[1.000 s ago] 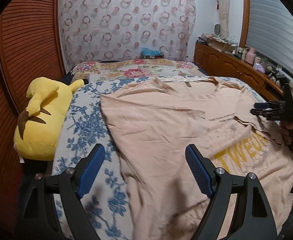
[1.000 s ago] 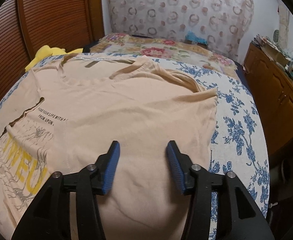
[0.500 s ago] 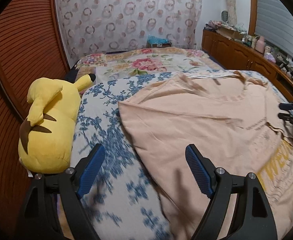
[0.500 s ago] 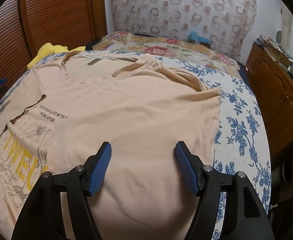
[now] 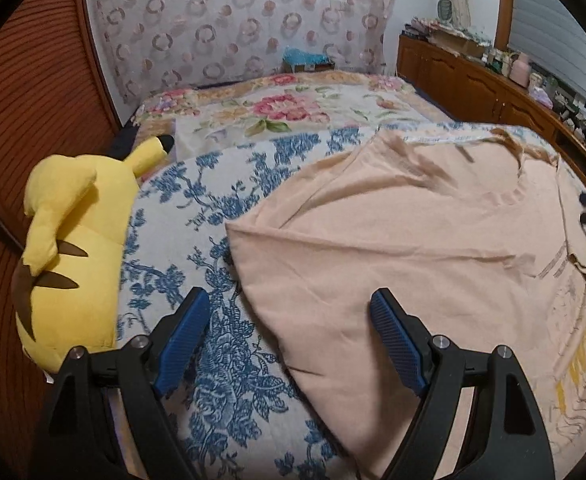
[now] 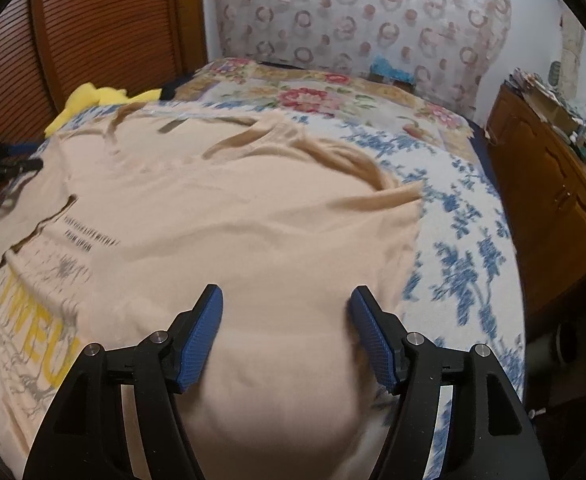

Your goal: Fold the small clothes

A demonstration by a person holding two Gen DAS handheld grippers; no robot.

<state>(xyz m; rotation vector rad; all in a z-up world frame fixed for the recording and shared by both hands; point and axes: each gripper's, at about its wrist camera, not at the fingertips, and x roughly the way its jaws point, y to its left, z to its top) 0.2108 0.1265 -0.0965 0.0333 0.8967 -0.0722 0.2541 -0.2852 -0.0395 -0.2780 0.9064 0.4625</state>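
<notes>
The peach T-shirt lay across the bed mid-frame, one side flap apparently turned in, most folding left; the left hand-held gripper and right hand-held gripper gaped wide, empty

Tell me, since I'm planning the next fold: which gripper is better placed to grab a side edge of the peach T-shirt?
Left gripper: its open jaws straddle the peach T-shirt edge.
</notes>
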